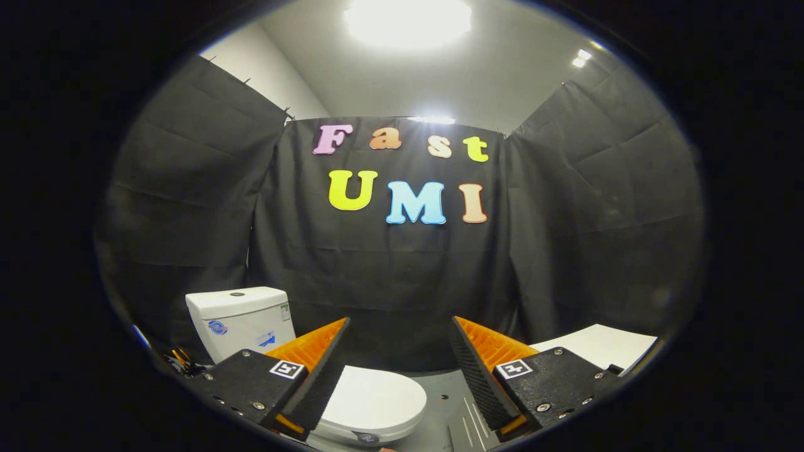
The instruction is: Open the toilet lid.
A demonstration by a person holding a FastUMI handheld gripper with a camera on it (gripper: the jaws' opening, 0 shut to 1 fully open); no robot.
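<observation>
A white toilet stands low on the left of the booth, its cistern [240,320] against the black cloth wall. Its white lid [375,398] lies flat and closed over the bowl, partly hidden behind my left finger [314,367]. My gripper [399,329] hovers above and in front of the toilet, fingers spread wide apart with nothing between them. The lid's front rim sits below the gap, nearer the left finger than the right finger [480,370].
A flat white board or panel [600,345] lies on the right beyond the right finger. Grey floor [447,408] shows between toilet and panel. Black cloth walls close the booth on three sides. Some cables [179,359] lie left of the cistern.
</observation>
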